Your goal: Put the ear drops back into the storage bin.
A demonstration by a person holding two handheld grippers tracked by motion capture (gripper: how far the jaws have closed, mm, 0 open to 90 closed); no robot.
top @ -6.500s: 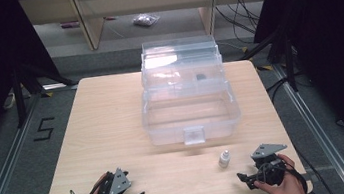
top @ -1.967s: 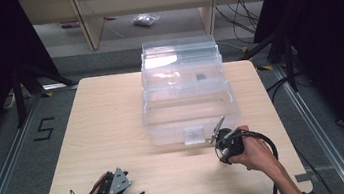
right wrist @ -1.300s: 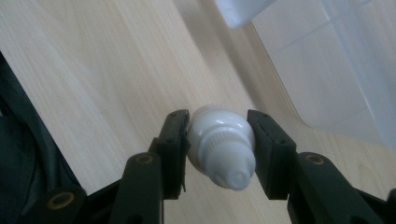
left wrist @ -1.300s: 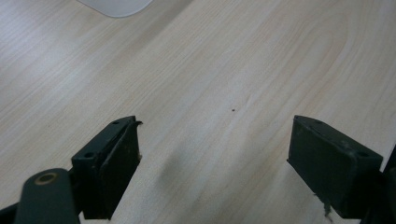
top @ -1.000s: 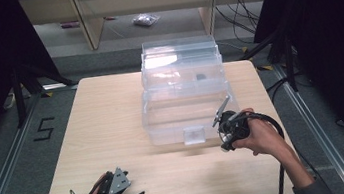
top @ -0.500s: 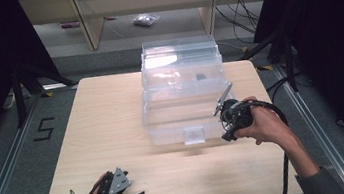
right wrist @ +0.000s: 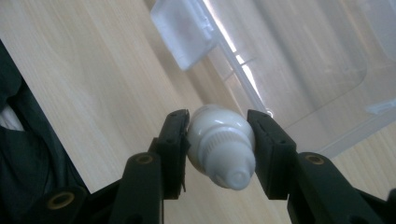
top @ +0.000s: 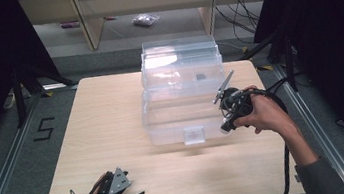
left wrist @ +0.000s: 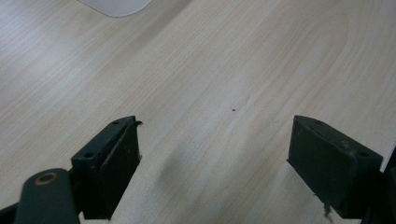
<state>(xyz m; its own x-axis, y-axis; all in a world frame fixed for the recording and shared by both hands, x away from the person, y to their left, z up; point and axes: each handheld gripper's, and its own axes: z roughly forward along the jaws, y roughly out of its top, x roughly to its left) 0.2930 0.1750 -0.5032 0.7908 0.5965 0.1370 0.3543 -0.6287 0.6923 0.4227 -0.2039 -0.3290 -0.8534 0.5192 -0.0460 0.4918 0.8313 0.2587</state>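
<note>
Light wood table (top: 107,120); clear plastic box (top: 183,100) on it.

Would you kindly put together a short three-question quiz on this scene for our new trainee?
1. True or false: the right gripper has its jaws shut on the small white bottle.
2. Which is it: do the jaws of the left gripper stand (a) apart with bare table between them, or (b) clamped on a lid?
3. In the high view, where is the right gripper relative to the clear plastic box?

Key
1. True: both jaws press on the bottle's sides.
2. (a): only the wooden table lies between them.
3. At the box's front right corner, beside its right wall, above the table.
</note>
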